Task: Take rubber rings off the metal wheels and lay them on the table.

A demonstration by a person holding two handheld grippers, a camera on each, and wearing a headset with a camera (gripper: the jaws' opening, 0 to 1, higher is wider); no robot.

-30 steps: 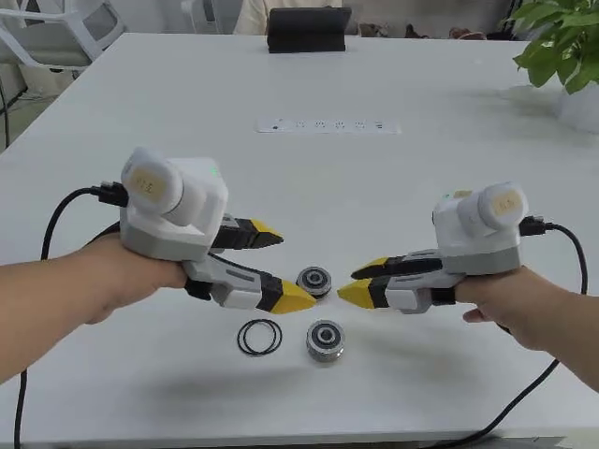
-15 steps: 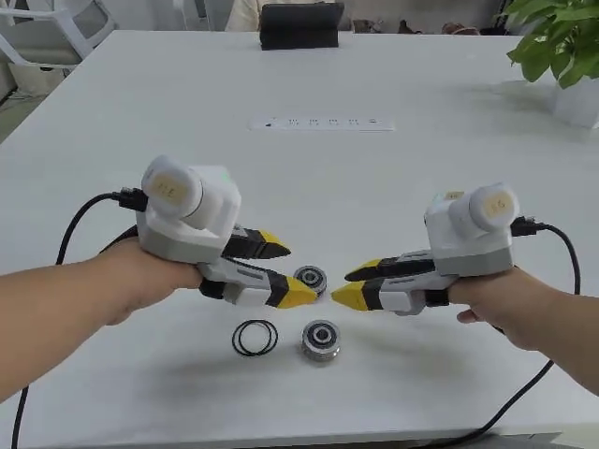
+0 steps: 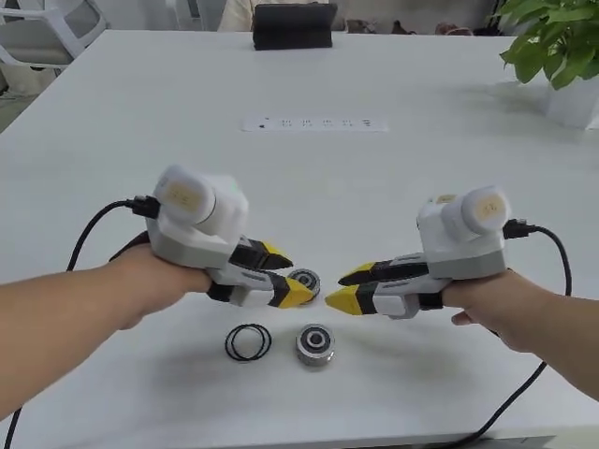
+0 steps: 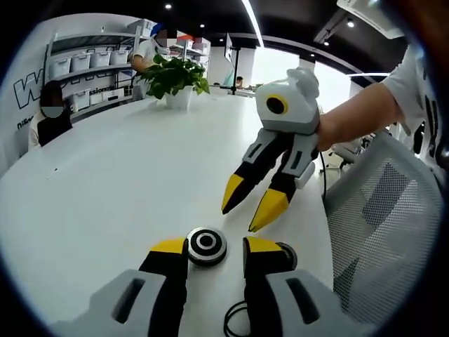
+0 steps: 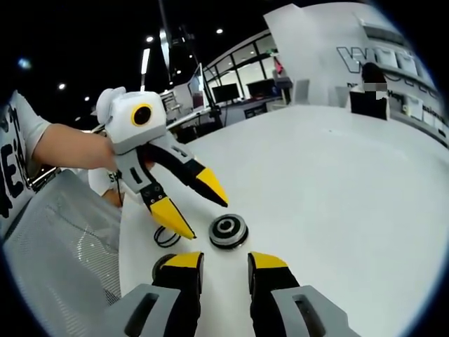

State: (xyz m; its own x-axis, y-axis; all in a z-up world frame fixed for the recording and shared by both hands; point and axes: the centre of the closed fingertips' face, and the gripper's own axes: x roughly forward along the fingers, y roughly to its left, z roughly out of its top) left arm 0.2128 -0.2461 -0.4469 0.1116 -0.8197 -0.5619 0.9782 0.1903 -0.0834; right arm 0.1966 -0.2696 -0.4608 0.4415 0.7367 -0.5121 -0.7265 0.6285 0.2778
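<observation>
1. Head view: set high at the near edge of the table (image 3: 374, 187), facing forward and down. Middle distance. The far edge runs along the top of the frame, with a plant (image 3: 547, 42) at upper right.
2. Left gripper view: low over the tabletop, very close, looking along its own jaws at bottom centre. It faces the right gripper (image 4: 245, 213), just right of centre.
3. Right gripper view: equally low and close, pointed the opposite way. The left gripper (image 5: 199, 213) sits left of centre.
4. Overlap: all three views take in one metal wheel (image 3: 301, 281), mid-frame from the head and lower centre from both grippers. The plant also appears at upper left of the left gripper view.
</observation>
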